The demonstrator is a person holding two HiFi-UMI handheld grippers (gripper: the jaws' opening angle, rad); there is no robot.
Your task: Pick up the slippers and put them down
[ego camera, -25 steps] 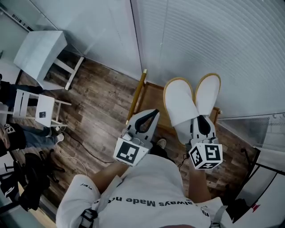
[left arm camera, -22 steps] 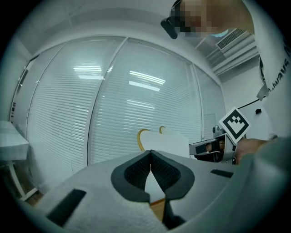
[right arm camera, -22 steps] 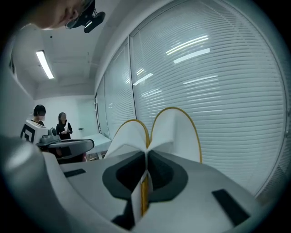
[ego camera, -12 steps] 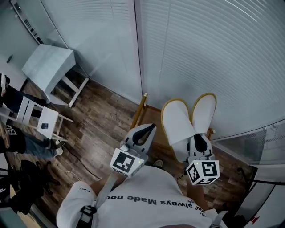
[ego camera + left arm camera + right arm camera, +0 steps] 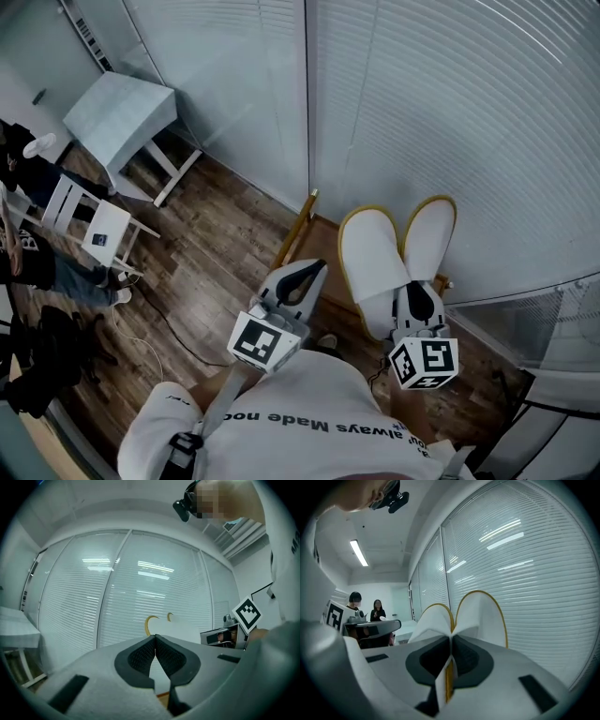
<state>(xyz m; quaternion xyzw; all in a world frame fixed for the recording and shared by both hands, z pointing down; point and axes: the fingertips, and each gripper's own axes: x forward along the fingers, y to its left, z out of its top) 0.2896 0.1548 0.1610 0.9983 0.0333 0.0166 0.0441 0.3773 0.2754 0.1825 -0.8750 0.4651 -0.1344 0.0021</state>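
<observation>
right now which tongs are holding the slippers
The right tongs, clamped on the white, yellow-rimmed cloth slippers; the left tongs are shut and empty.

Your left gripper (image 5: 322, 264) sits just left of centre in the head view. Its marker cube (image 5: 263, 340) is nearest your chest, and its jaws point up and slightly right in the frame. In the left gripper view its jaws meet at the tips with nothing between them.

Your right gripper (image 5: 418, 287) is right of centre, a little lower in the frame. Its own marker cube (image 5: 425, 362) is also toward you, and its jaws point up the frame. In the right gripper view its jaws are pressed together on the slippers (image 5: 480, 616), pinching the near edges of both between the pads.

The two grippers sit side by side, apart from each other.
</observation>
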